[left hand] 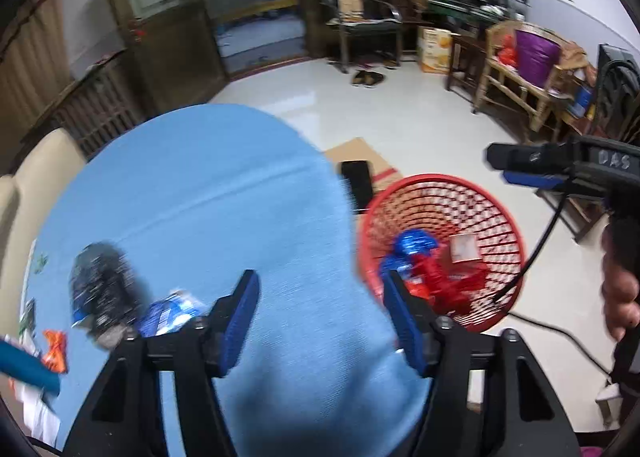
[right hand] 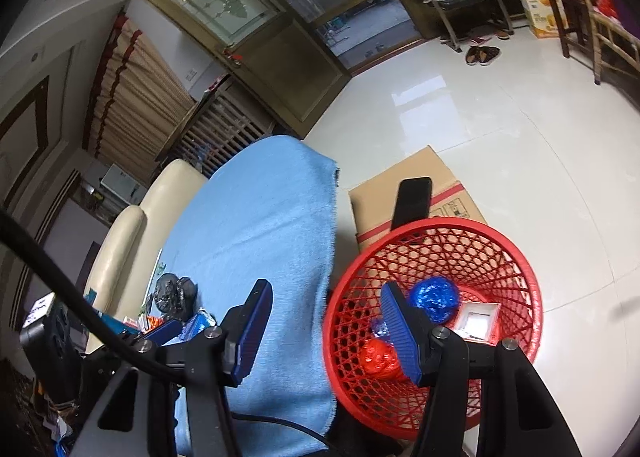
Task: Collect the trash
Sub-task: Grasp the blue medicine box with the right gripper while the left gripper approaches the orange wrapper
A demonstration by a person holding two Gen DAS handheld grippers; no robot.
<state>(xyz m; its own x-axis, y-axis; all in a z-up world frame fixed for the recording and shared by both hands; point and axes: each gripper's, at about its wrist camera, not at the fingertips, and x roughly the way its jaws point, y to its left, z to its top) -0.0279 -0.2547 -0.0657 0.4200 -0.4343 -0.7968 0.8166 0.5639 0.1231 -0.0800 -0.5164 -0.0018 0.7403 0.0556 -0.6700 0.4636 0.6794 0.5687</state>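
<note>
A red mesh basket (left hand: 508, 225) (right hand: 516, 257) stands on the floor right of the blue-clothed table (left hand: 208, 185) (right hand: 264, 225). In it lie a blue crumpled wrapper (left hand: 414, 243) (right hand: 436, 297), a red wrapper (left hand: 440, 281) (right hand: 376, 357) and a small white-and-red box (left hand: 464, 247) (right hand: 478, 323). On the table lie a black crumpled bag (left hand: 102, 281) (right hand: 176, 293), a blue-white packet (left hand: 170, 313) (right hand: 196, 325) and an orange wrapper (left hand: 54, 349). My left gripper (left hand: 322, 321) is open and empty over the table's right edge. My right gripper (right hand: 324, 333) is open and empty, between table and basket; it also shows in the left wrist view (left hand: 560, 165).
A cardboard box (right hand: 420, 185) (left hand: 360, 155) with a black phone (right hand: 414, 201) (left hand: 358, 181) on it sits behind the basket. A cream sofa (right hand: 132, 225) is left of the table. Chairs, a wooden bench (left hand: 516, 77) and slippers (left hand: 368, 78) stand across the tiled floor.
</note>
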